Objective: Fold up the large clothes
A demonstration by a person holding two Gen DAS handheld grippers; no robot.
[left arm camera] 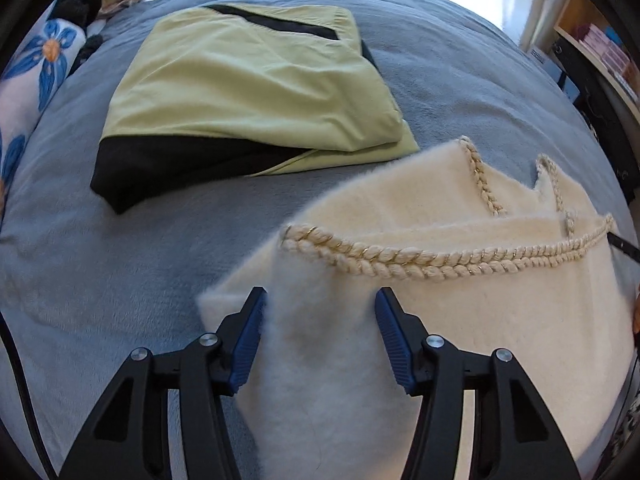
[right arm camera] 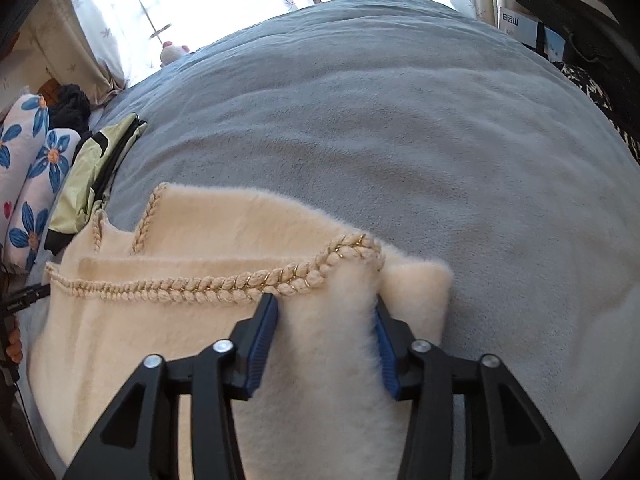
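Observation:
A cream fluffy garment (left arm camera: 460,320) with braided rope trim lies partly folded on the blue-grey bed cover (left arm camera: 120,260). My left gripper (left arm camera: 320,300) points down at the garment's left end, and its blue pads (left arm camera: 252,336) pinch a raised fold of the pile. In the right wrist view the same garment (right arm camera: 160,320) fills the lower left. There my right gripper (right arm camera: 326,304) is shut on a thick fold at the garment's right corner, just below the braid. The fabric under both grips is hidden.
A folded pale green and black garment (left arm camera: 248,92) lies further back on the bed, seen side-on as the green garment (right arm camera: 92,176) at left. Flowered pillows (right arm camera: 36,168) and a plush toy (right arm camera: 172,50) line the far left. Shelves (left arm camera: 600,52) stand to the right.

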